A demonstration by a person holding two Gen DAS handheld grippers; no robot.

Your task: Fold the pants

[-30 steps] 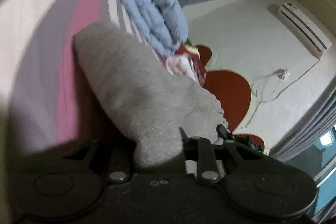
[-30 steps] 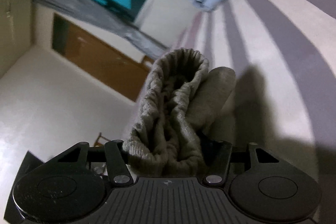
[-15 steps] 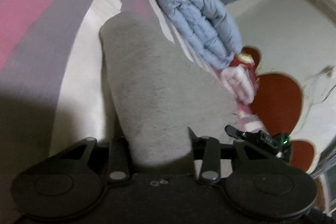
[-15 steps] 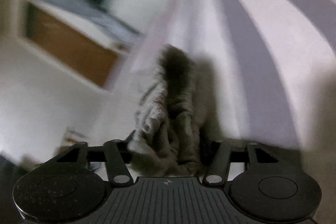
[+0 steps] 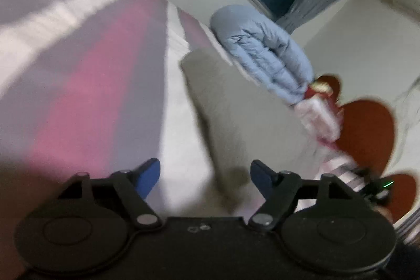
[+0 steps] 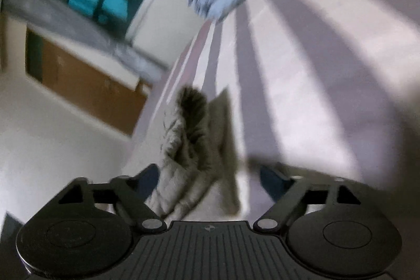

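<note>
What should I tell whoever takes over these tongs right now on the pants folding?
Left tongs: open, holding nothing, just short of the grey pants.
Right tongs: open, nothing clamped; the bunched waistband end of the pants lies between the spread fingers.
The pants lie on the striped bedsheet, near the folded blue quilt.
Done: the pants look folded over and set down, judging by the doubled layers.
Left: check the fold through the blur, flatten the bunched waistband, and probably fold once more.
</note>
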